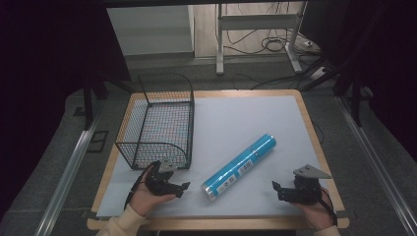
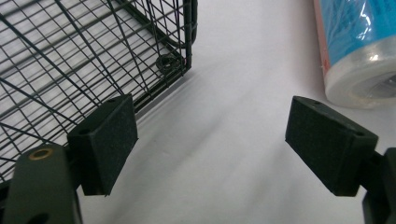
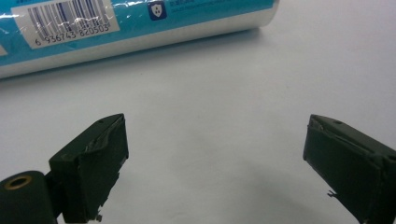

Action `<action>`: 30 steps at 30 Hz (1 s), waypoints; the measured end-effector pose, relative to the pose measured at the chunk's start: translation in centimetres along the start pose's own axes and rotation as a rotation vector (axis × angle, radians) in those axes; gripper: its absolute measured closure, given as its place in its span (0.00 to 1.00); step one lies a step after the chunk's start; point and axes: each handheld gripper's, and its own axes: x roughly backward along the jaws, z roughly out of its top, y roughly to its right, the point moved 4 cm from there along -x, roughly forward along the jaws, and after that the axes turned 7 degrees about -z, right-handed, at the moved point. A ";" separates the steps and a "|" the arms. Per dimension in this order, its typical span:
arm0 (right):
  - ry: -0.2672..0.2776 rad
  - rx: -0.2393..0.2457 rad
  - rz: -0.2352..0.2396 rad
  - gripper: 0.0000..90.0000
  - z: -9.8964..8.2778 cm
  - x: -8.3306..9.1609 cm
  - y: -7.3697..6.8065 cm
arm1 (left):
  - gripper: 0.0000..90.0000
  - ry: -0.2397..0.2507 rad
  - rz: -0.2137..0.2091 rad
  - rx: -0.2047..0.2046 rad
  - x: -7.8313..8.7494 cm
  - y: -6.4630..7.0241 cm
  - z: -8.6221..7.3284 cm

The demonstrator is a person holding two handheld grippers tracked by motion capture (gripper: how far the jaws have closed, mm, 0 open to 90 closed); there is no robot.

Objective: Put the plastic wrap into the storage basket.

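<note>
Blue roll (image 1: 240, 167), a long cylinder wrapped in clear film with a white barcode label, lies flat on the pale desk (image 1: 246, 118) between the two pairs of tongs. It runs at a slant: its near end sits just beside the left tongs (image 1: 184, 187), and its far end points away from both pairs, past the right tongs (image 1: 275, 189).

Each pair of tongs is held in a person's hand low over the near edge of the desk. The left tongs are spread, with bare desk between the two black pads and nothing gripped. In the left gripper view, the white end of the roll (image 2: 359, 56) lies just beyond the right-hand pad, apart from it.

A black wire basket (image 1: 160, 120) stands on the desk directly beyond the left tongs, on the side away from the right tongs. Its near corner (image 2: 177, 60) is close in front of the left-hand pad, not touching it.

The right tongs are also spread and pinch nothing. In the right gripper view, the roll (image 3: 130, 23) lies across the desk ahead of the pads, barcode up, with a clear strip of desk between it and the pads. The two pairs of tongs are well apart.
</note>
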 end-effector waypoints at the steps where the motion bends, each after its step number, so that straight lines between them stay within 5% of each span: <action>1: 0.000 0.009 0.001 0.08 0.0 0.0 0.0 | 0.19 0.000 0.000 0.000 0.0 0.0 0.0; 9: -0.007 0.032 0.029 0.11 -0.2 0.1 0.1 | 0.21 0.003 0.022 0.048 0.7 -0.1 0.5; 18: -0.011 0.020 0.007 0.13 0.0 0.4 0.8 | 0.21 0.000 0.005 0.029 1.3 1.3 1.3; 30: 0.001 0.049 0.015 0.14 0.4 0.6 0.0 | 0.21 0.030 -0.019 0.038 1.8 1.3 2.6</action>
